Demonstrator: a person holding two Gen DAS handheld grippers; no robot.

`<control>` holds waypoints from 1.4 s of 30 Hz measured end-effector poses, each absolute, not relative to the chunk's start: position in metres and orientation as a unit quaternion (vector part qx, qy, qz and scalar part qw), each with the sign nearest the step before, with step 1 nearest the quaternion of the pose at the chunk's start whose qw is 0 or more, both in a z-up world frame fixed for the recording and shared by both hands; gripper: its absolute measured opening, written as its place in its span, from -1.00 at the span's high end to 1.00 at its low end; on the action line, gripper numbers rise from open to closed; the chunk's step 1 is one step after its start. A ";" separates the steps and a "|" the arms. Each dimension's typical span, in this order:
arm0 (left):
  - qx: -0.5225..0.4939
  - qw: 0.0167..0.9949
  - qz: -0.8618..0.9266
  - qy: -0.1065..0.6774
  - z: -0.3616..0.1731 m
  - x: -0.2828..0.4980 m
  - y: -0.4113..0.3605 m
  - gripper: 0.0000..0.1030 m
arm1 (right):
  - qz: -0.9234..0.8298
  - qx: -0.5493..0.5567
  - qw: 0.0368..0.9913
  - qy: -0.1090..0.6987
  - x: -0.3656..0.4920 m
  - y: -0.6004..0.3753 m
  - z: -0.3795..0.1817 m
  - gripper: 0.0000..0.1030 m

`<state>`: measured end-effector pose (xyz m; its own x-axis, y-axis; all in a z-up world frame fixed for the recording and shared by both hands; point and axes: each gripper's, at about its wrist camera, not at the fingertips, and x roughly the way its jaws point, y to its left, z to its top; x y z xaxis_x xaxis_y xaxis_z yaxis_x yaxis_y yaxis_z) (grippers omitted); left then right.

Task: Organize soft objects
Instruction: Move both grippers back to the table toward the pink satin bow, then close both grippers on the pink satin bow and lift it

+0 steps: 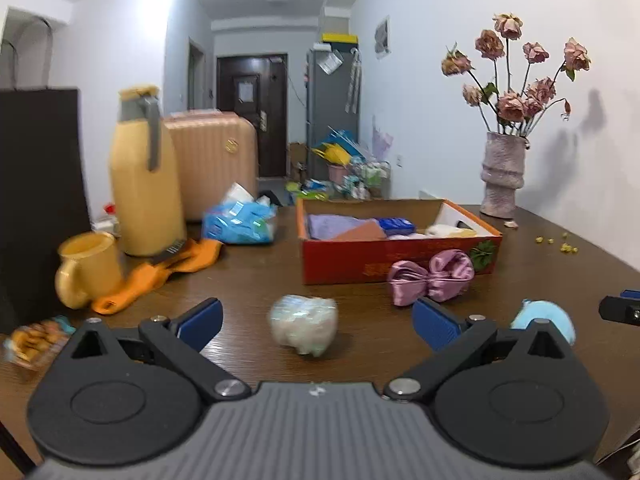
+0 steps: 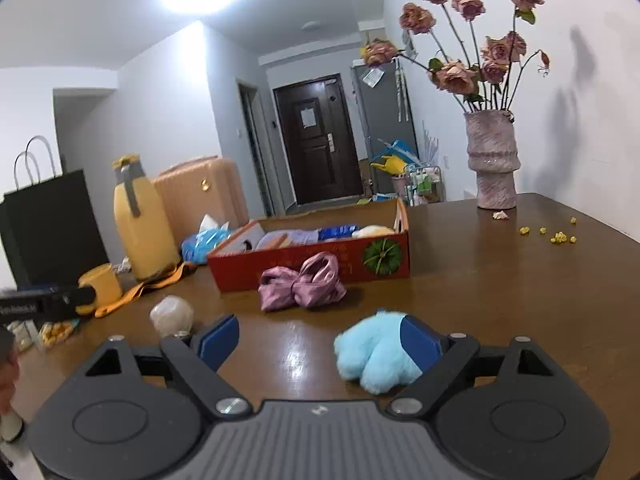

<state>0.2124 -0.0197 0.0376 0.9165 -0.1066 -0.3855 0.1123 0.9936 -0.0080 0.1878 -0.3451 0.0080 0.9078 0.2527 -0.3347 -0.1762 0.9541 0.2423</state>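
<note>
The left gripper [image 1: 318,322], jaws apart, faces a pale soft bundle [image 1: 304,330] on the table [image 1: 248,280]; it may roll off leftward if nudged. Right, the right gripper [image 2: 320,344], also agape, brushes the blue plush [image 2: 374,354], risking an off-centre pinch.

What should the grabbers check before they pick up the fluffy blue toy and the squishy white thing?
1. Left gripper jaws wide open: ok.
2. White squishy thing lined up between the left jaws: ok.
3. Right gripper open: ok.
4. Blue fluffy toy centred in the right jaws: not ok, it sits against the right finger.
5. Red box has room inside: cannot tell.
6. Pink bow clear of both grippers: ok.
</note>
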 end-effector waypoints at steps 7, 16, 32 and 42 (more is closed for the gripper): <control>-0.017 0.968 -0.105 0.228 0.034 0.280 -0.052 -1.00 | 0.111 0.147 0.957 0.224 0.257 -0.352 0.002 -0.56; -0.110 0.932 -0.129 0.321 0.008 0.425 -0.083 -0.53 | 0.119 0.191 0.937 0.268 0.398 -0.332 -0.007 -0.31; -0.134 0.900 -0.192 0.367 -0.030 0.365 -0.083 0.49 | 0.147 0.163 0.935 0.278 0.352 -0.312 -0.033 0.74; -0.090 0.906 -0.219 0.351 -0.026 0.244 -0.067 0.49 | 0.166 0.117 0.942 0.268 0.222 -0.306 -0.043 0.64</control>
<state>0.2440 -0.0665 -0.0260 0.6578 -0.4590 -0.5972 0.3332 0.8884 -0.3157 0.2223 -0.3057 -0.0435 0.8018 0.3749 -0.4653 -0.2494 0.9176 0.3096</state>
